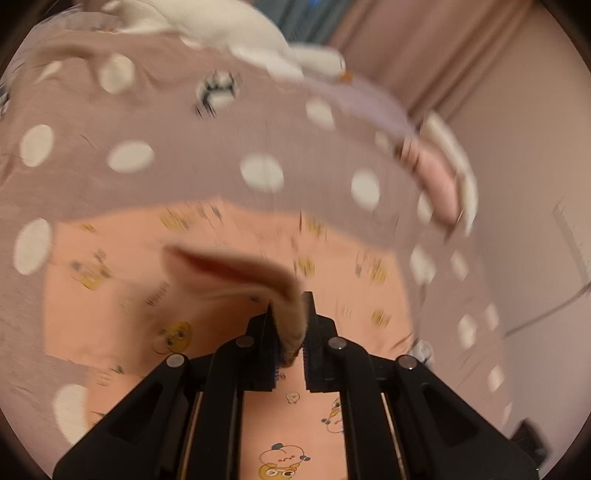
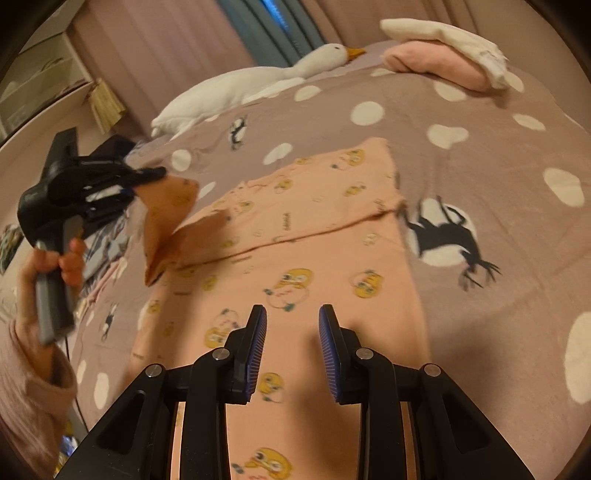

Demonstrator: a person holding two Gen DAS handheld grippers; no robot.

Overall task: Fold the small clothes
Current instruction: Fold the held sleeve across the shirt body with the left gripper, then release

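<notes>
**Corner Lifted for Fold: Left Tongs Engaged, Right Tongs Idle**

Bedding serves as the work surface: a mauve bedspread (image 2: pixel 480 122) with white dots and penguin prints. Nearest me, my right tongs (image 2: pixel 291 314) stand spread, holding nothing, poised just above the near part of the peach garment (image 2: pixel 325 236), which lies flat on the bed with cartoon prints up. My left tongs (image 1: pixel 290 325) are pinching one corner of that garment, raised clear of the bedspread at the left edge; the left wrist view is blurred.

Assessment: the fold looks barely begun. To do it well, I judge the lifted corner should travel across to meet the opposite edge squarely, while the right tongs pin the near cloth so it does not drag or bunch.

Farther off, a white goose plush (image 2: pixel 258 81) lies along the bed. Beyond it, a pink bundle (image 2: pixel 436 62) under a white one (image 2: pixel 443 35). Pink curtains (image 2: pixel 166 44) close the room.
</notes>
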